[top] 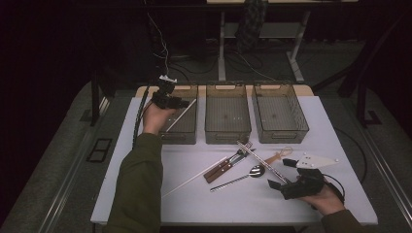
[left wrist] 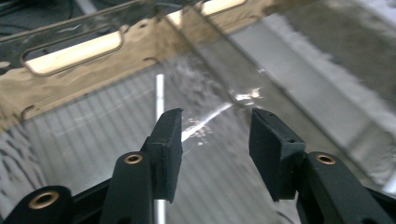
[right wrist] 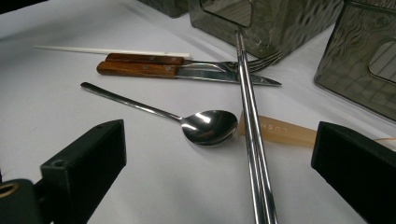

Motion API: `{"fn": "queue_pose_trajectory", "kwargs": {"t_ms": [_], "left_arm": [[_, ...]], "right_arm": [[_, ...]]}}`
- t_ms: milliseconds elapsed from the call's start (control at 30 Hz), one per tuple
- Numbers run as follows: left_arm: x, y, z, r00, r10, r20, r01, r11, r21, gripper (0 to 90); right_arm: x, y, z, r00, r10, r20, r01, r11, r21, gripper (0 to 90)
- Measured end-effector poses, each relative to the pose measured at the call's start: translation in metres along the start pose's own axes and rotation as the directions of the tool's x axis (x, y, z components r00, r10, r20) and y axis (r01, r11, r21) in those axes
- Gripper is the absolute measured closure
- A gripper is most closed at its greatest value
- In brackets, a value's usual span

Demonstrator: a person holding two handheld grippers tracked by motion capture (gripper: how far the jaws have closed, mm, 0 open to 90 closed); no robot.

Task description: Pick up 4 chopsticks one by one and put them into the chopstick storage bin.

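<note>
**Left claw parts over chopstick in end bin**

The left claw [top: 180,103] hovers above the leftmost smoky clear plastic bin [top: 187,135], jaws partly apart and holding nothing; a white chopstick [left wrist: 159,95] lies on the ribbed floor below them, its lower stretch hidden behind one jaw. Two matching bins [top: 228,131] stand alongside on the white desk [top: 194,194]. The right claw [top: 282,174] rests wide open and empty near a steel spoon [right wrist: 208,126], paired metal chopsticks [right wrist: 250,126], a wooden-handled knife and fork [right wrist: 140,65] and another white chopstick [right wrist: 107,51]. A tan handle [right wrist: 280,130] is partly covered.
</note>
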State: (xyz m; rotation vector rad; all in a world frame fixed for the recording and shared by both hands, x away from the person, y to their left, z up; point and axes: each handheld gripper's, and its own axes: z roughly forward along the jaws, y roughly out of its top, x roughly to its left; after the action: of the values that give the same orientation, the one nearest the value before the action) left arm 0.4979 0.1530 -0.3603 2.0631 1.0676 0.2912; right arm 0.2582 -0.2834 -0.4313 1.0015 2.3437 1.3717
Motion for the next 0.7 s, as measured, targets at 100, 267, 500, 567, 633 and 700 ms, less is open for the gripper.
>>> {"fn": "queue_pose_trajectory", "kwargs": {"t_ms": [100,267,500,567,633,700], "left_arm": [[-0.007,-0.002,-0.009,0.9997,0.024,0.01,-0.024,0.9997,0.0,49.8],[-0.014,-0.005,-0.026,0.9982,0.032,0.051,-0.03,0.9988,-0.039,47.8],[-0.025,-0.018,-0.043,0.9947,0.067,0.079,-0.064,0.9974,-0.032,42.0],[-0.029,-0.022,-0.049,0.9938,0.071,0.085,-0.068,0.9966,-0.047,41.4],[-0.034,-0.027,-0.054,0.9927,0.083,0.087,-0.078,0.9952,-0.059,40.8],[-0.039,-0.033,-0.06,0.992,0.093,0.086,-0.087,0.9939,-0.068,39.2]], "right_arm": [[0.0,0.0,0.0,1.0,0.002,-0.001,-0.002,1.0,0.001,2.7],[0.0,0.0,0.0,1.0,0.002,-0.001,-0.002,1.0,0.0,2.7],[0.0,0.0,0.0,1.0,0.001,0.001,-0.001,1.0,0.003,2.7],[0.0,0.0,0.0,1.0,0.001,0.001,-0.001,1.0,0.003,2.7],[0.0,0.0,0.0,1.0,0.003,0.002,-0.003,1.0,0.002,2.7],[0.0,0.0,0.001,1.0,0.005,0.003,-0.005,1.0,0.003,2.7]]}}
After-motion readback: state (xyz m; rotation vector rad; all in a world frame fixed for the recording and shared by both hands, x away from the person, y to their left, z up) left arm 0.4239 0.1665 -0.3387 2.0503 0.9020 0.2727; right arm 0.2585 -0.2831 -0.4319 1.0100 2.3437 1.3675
